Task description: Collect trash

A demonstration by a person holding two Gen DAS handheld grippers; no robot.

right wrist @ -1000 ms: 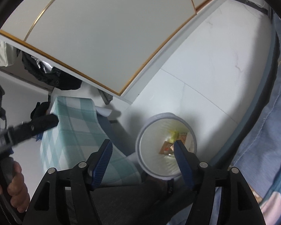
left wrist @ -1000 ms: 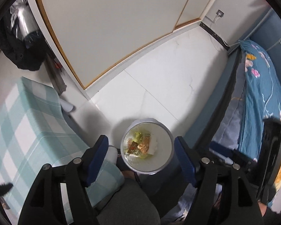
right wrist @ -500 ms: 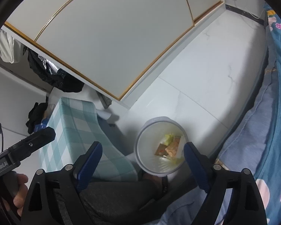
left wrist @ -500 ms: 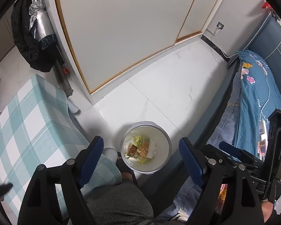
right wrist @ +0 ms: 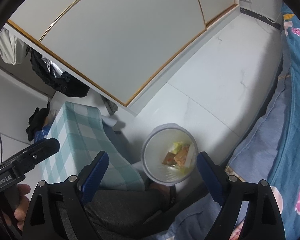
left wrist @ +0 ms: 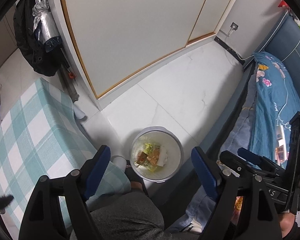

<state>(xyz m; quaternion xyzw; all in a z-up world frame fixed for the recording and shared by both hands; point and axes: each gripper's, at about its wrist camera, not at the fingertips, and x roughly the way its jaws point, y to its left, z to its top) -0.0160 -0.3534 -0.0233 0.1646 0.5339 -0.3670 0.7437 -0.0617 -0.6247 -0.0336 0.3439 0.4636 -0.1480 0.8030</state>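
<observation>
Wrappers (left wrist: 150,157) lie in the white bin (left wrist: 178,150) on the floor, below both the left gripper (left wrist: 151,165) and right gripper (right wrist: 152,169), each wide apart and empty.

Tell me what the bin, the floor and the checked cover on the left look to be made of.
Bin: likely matte plastic, with a smooth moulded grey rim and a thin translucent liner.
Floor: glossy stone-look tile, white with faint veins and straight joints.
Checked cover: woven fabric, probably cotton; it drapes softly.
</observation>
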